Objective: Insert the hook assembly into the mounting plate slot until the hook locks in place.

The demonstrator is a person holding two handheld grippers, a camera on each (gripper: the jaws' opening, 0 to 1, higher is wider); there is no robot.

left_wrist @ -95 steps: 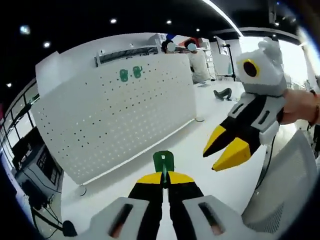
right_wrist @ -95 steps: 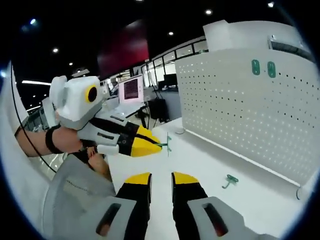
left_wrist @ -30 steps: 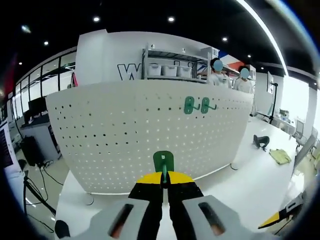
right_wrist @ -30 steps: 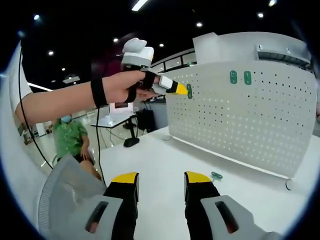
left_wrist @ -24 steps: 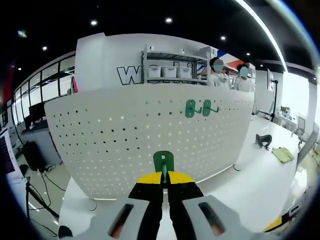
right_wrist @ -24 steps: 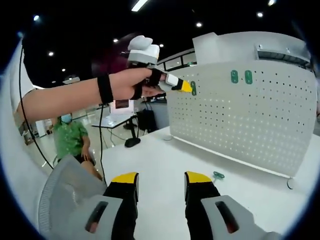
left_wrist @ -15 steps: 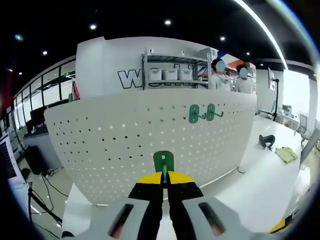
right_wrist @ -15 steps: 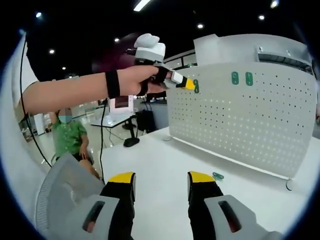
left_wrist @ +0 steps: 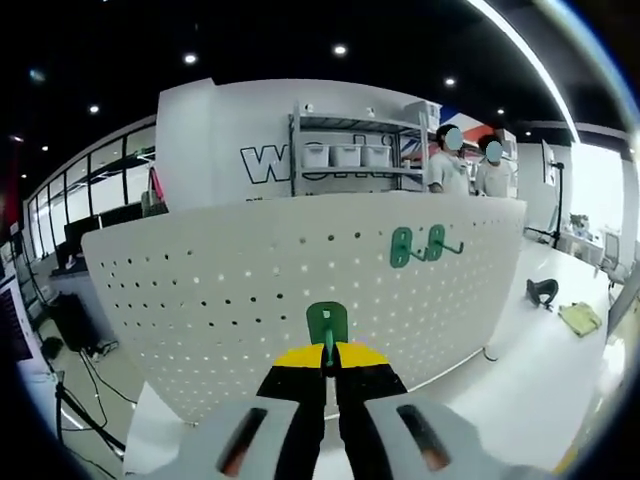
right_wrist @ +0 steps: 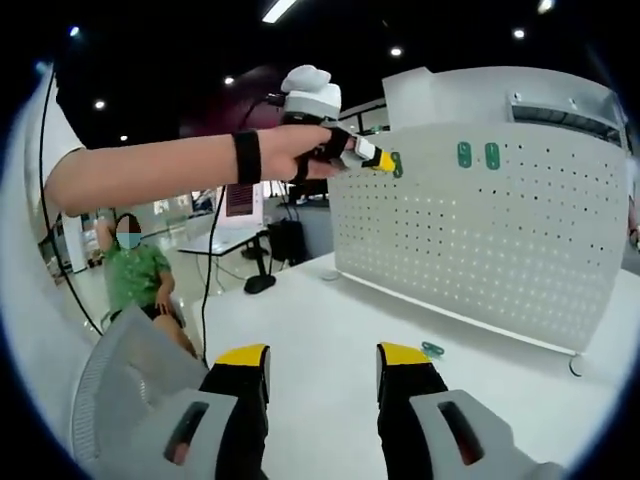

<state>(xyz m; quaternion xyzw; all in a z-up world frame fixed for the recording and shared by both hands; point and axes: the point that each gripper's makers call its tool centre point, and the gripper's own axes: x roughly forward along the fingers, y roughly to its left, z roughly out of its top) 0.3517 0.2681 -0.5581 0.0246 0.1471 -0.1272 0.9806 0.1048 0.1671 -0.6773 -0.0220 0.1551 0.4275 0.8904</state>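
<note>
My left gripper (left_wrist: 328,352) is shut on a green hook (left_wrist: 327,325), held up in front of the white pegboard (left_wrist: 250,300). Two green hooks (left_wrist: 418,245) hang on the board's upper right. In the right gripper view the left gripper (right_wrist: 384,162) reaches the pegboard (right_wrist: 500,250) at its upper left, its green hook (right_wrist: 397,164) at the board's face; whether it touches the holes I cannot tell. The two hung hooks (right_wrist: 477,155) sit further right. My right gripper (right_wrist: 322,356) stands open low over the white table (right_wrist: 300,310), nothing between its jaws. One loose green hook (right_wrist: 432,349) lies on the table by the board's foot.
A person in a green top (right_wrist: 135,275) sits at the left behind a grey chair back (right_wrist: 130,380). Two people (left_wrist: 470,165) stand behind the pegboard near shelves. A dark object (left_wrist: 543,292) and a yellowish item (left_wrist: 582,317) lie on the table at the right.
My left gripper has carried its hook closer to the pegboard and a little to the right along its upper part. The right gripper has stayed open and nearly still.
</note>
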